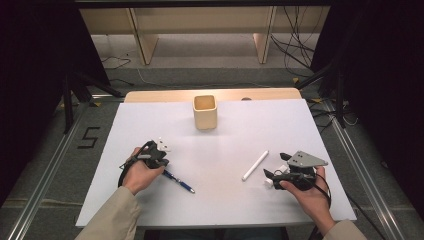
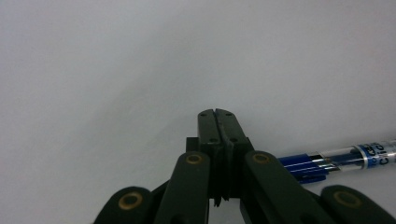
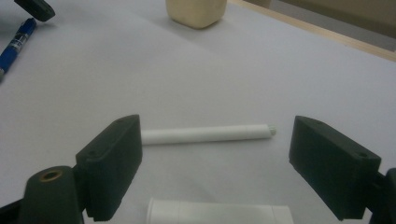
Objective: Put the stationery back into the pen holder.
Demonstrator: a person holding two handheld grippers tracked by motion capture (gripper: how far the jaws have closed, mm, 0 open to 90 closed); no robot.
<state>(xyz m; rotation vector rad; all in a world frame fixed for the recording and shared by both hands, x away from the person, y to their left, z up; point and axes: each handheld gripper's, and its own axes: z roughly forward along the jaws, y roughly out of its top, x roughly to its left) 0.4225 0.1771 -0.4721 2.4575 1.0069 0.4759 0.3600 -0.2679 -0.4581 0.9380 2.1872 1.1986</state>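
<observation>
Pen: blue pen lies on the white table, its near end at the left gripper.
Left jaws: clenched on each other with nothing between them; the pen lies just to their right.
Right jaws: right gripper spread wide, released.
Stick: white marker lies crosswise beyond the right jaws, untouched.
Cup: beige cup stands at the far edge.

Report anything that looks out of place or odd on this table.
The left claw is shut on nothing: the blue pen lies beside its jaws, not between them. The white pen and cup look fine.
</observation>
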